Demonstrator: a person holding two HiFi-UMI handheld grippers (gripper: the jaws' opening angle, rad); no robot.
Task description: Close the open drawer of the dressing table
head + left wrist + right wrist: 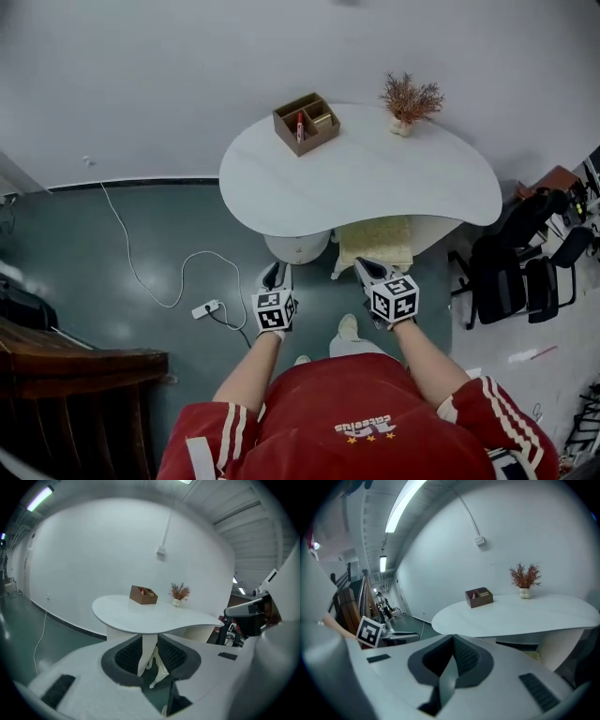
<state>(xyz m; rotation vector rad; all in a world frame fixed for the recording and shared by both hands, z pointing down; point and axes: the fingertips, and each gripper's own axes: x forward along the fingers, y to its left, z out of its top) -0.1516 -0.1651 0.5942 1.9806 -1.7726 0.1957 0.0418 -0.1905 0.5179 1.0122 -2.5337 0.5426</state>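
Observation:
The white kidney-shaped dressing table (375, 178) stands against the wall on a round pedestal (296, 247). A cream, fuzzy rectangle (375, 242) juts out from under its front edge; whether it is the drawer or a stool I cannot tell. A dark slot (515, 644) runs under the tabletop (525, 616). My left gripper (274, 272) hangs in the air in front of the pedestal, jaws apart and empty (152, 667). Beside it my right gripper (367, 269) hovers just short of the cream rectangle; its pads meet with nothing between them (446, 667).
A brown organiser box (306, 123) and a dried plant in a vase (410, 101) sit on the tabletop. A power strip with its white cable (204, 308) lies on the floor at left. Black office chairs (511, 272) stand at right, dark wooden furniture (75, 375) at lower left.

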